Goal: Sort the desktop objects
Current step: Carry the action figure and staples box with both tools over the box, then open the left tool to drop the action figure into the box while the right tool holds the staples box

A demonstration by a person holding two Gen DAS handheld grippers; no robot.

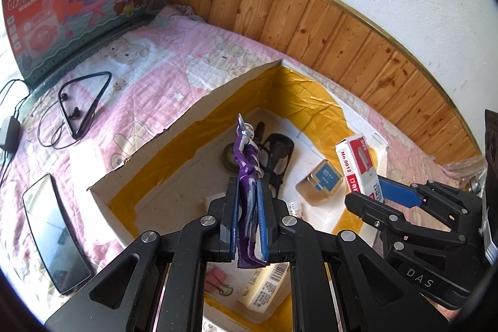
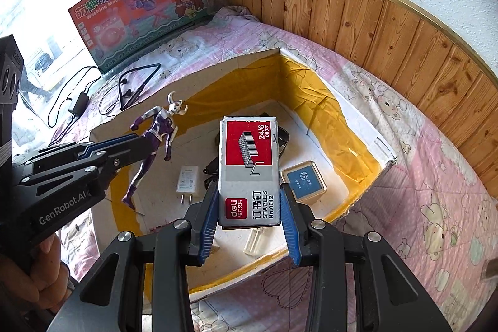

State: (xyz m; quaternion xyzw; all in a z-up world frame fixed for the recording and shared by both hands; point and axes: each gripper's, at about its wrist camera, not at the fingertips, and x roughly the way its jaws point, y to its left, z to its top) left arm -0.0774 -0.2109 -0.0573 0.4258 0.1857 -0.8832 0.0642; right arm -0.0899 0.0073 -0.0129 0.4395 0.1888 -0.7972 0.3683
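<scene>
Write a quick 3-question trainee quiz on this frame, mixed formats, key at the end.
1. True or false: the left gripper holds the purple figure.
2. The staples box is held by: A) left gripper B) right gripper C) neither
3. Fill in: the small blue-lidded tin lies inside the ____.

Key: 1 true; 2 B; 3 cardboard box

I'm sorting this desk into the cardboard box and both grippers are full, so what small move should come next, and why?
Probably lower the left gripper a little and open it. Its purple action figure already hangs over the cardboard box, above sunglasses. The right gripper likewise holds the staples box over it.
</scene>
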